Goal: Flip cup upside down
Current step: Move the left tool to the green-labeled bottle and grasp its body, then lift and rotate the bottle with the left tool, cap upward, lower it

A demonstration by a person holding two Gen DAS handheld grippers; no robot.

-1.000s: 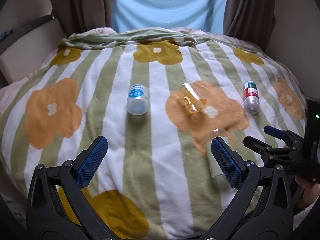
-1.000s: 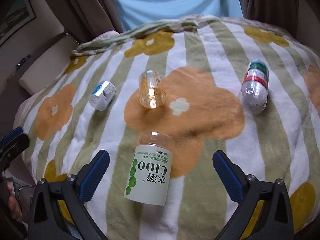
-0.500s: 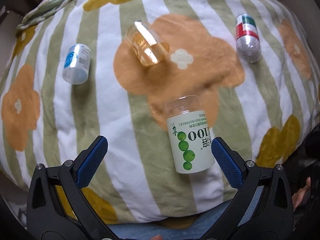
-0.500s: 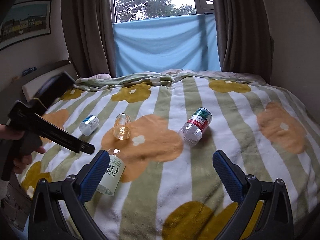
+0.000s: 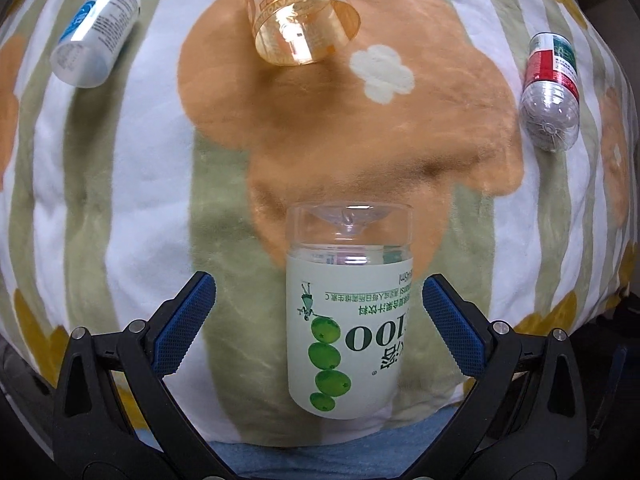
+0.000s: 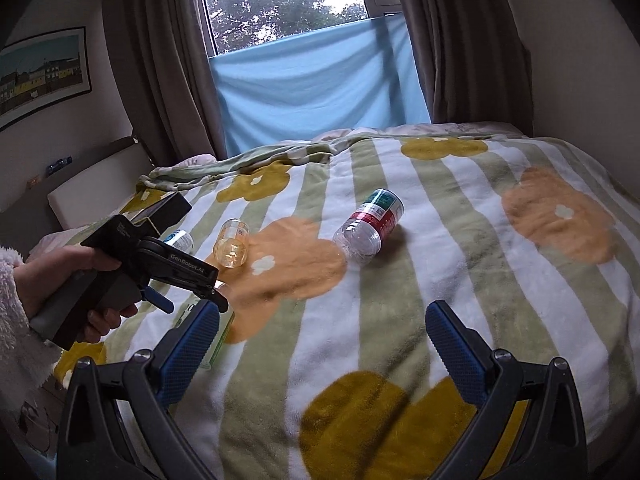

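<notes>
A clear cup with a white and green "C100" label lies on its side on the striped flower blanket, near its front edge. My left gripper is open, its blue pads on either side of the cup without touching it. In the right wrist view the cup is mostly hidden behind the left gripper's body. My right gripper is open and empty above the blanket, to the right of the cup.
An amber cup lies on its side beyond the labelled cup. A blue-labelled cup lies at the far left and a red and green labelled one at the right. Curtains and a window stand behind the bed.
My left gripper has moved forward and down to the labelled cup, which now sits between its pads. My right gripper has drawn back and tilted up to look across the bed.
</notes>
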